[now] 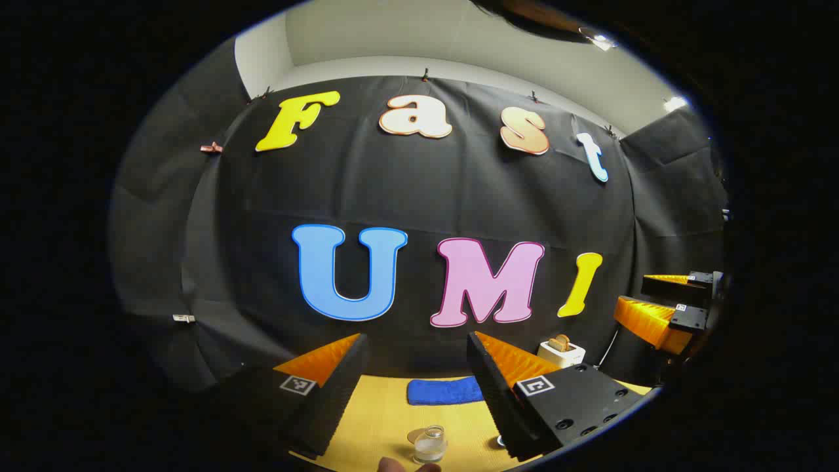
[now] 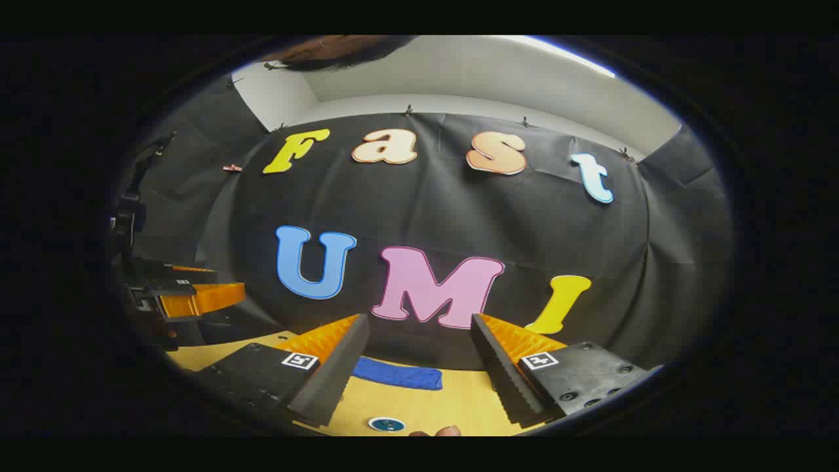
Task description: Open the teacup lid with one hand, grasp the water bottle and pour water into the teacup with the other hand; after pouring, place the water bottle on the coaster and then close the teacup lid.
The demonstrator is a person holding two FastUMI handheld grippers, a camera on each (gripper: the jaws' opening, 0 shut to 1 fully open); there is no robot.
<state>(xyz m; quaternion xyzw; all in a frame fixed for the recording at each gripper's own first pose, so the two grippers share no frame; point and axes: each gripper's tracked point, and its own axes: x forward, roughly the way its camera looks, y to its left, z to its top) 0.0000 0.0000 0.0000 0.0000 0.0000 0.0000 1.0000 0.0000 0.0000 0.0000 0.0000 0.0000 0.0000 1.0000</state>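
Observation:
In the left gripper view my left gripper (image 1: 416, 337) is held high over the yellow table (image 1: 380, 419), open, with nothing between its fingers. A small clear glass teacup (image 1: 430, 446) stands on the table low between the fingers, and a pale round piece (image 1: 415, 434) lies against its left side. I cannot tell whether that piece is the lid. My right gripper (image 1: 659, 305) hangs at the far right with its fingers apart. In the right gripper view my right gripper (image 2: 418, 321) is open and empty above a round dark teal coaster (image 2: 387, 424).
A folded blue cloth (image 1: 446, 391) lies at the back of the table, also the blue cloth (image 2: 396, 375). A white toaster (image 1: 562, 353) with bread stands at the back right. Fingertips of a hand (image 1: 393, 464) show at the near table edge.

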